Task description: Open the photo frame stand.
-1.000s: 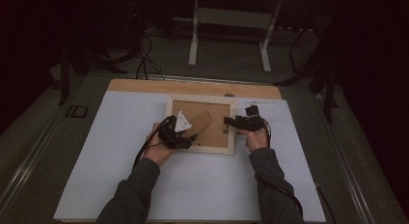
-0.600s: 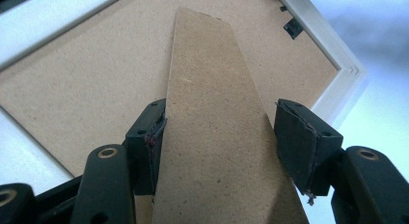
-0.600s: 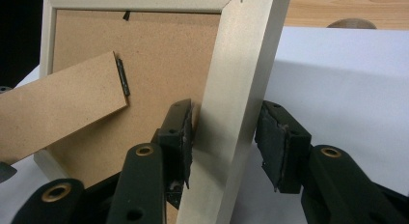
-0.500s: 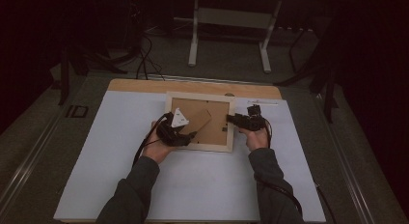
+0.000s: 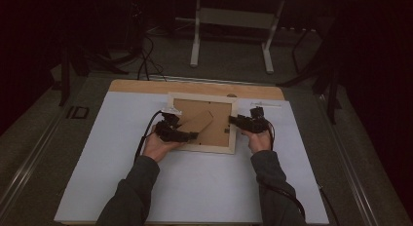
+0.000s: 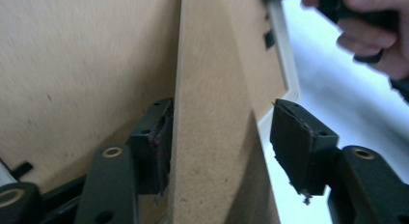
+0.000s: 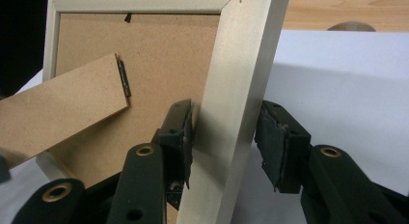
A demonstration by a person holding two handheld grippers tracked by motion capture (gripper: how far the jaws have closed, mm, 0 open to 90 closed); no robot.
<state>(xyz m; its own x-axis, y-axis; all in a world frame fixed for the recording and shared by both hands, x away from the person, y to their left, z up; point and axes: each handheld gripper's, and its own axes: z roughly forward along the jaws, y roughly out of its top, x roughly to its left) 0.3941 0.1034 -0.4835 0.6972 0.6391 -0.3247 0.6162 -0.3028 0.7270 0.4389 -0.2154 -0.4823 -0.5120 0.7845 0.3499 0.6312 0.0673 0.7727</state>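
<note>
Left tongs (image 6: 219, 151) nearer the stand (image 6: 212, 113), closing, one pad apart; right tongs (image 7: 224, 147) around frame rail (image 7: 236, 89), unpressed.

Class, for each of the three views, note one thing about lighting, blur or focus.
High view: dim, room beyond the table nearly black. Left gripper view: the other hand smeared and soft, white surface washed out. Right gripper view: picture frame rail sharp, wooden strip behind hazy.

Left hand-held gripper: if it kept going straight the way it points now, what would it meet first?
Probably the easel stand on the picture frame's brown backing board. The stand already lies between the left hand-held gripper's open jaws, which have just been closing; beyond it is the frame's far rail, though depth is unclear.
</note>
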